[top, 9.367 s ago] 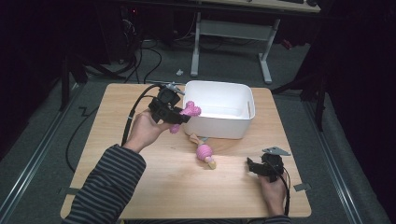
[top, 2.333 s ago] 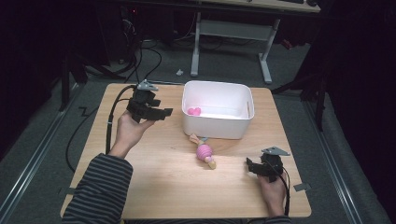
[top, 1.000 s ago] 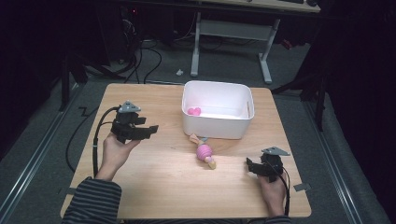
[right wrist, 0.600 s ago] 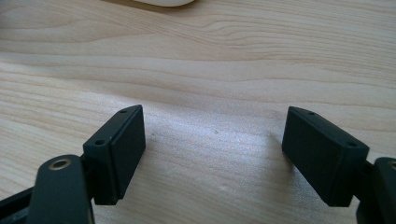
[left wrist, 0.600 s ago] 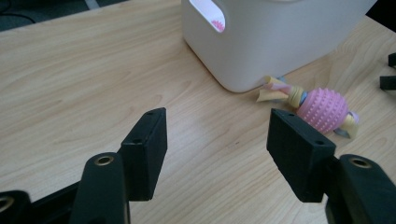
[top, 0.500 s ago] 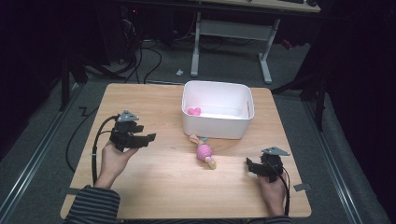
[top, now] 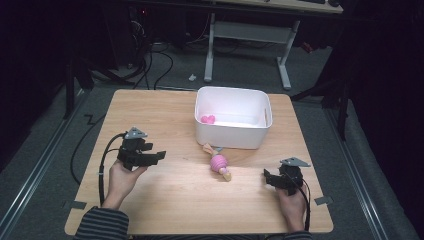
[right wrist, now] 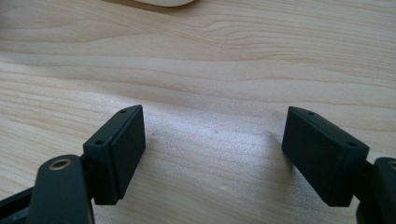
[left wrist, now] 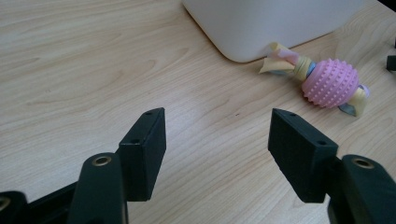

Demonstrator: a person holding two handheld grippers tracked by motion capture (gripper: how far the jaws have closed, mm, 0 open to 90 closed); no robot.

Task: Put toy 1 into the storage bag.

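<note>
A white bin (top: 233, 134) stands at the back middle of the wooden table, with a small pink toy (top: 207, 119) lying in its left corner. Just in front of the bin lies a pink spiky ball on a rope (top: 218, 163), also seen in the left gripper view (left wrist: 330, 83) beside the bin's corner (left wrist: 261, 28). My left gripper (top: 159, 156) hovers low over the table's left side, pointing right toward the ball; its jaws (left wrist: 217, 114) are open and hold nothing. My right gripper (top: 267, 176) rests near the front right edge, open and with bare wood between its jaws (right wrist: 215, 112).
The table's front edge runs close under both hands. The left gripper's black cable (top: 102, 160) loops off the table's left side. Beyond the table stand a grey desk frame (top: 247, 35) and floor cables.
The left hand let the small pink toy go into the bin, then drew back and sank toward the front left of the table. The right hand has stayed put.
</note>
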